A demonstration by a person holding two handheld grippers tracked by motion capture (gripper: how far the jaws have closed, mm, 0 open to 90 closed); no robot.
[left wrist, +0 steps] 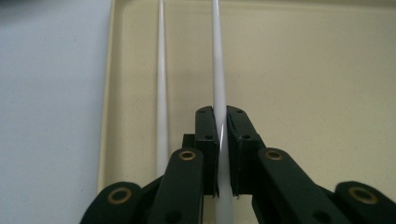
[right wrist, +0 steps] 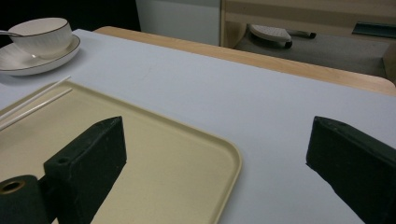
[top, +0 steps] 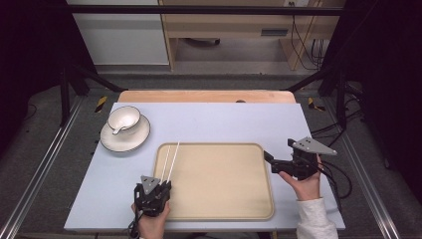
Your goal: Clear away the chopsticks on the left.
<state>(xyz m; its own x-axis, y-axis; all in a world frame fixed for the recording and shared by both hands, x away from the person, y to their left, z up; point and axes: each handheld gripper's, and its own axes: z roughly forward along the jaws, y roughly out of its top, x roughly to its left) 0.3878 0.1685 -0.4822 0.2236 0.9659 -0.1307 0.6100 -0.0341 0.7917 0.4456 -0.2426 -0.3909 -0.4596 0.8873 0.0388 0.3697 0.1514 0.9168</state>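
Left gripper [left wrist: 220,140]: I have its jaws pressed onto one chopstick [left wrist: 217,70], near end, over the tray [top: 219,209] by its left edge. Second chopstick [left wrist: 161,84] lies just beside, parallel, untouched. Right gripper [right wrist: 215,158]: jaws spread wide, holding nothing, over the tray's right rim.

Count: chopsticks, two; tray, one; bowl [top: 124,118], one, with a spoon [top: 119,130], on one saucer [top: 124,140], far-left of the table [top: 224,119].

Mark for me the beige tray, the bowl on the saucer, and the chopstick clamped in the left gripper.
beige tray [top: 219,181], high view, bare middle of its floor.
bowl [top: 124,118], high view, inside of the bowl.
chopstick [left wrist: 218,70], left gripper view, shaft just ahead of the left gripper [left wrist: 222,119].
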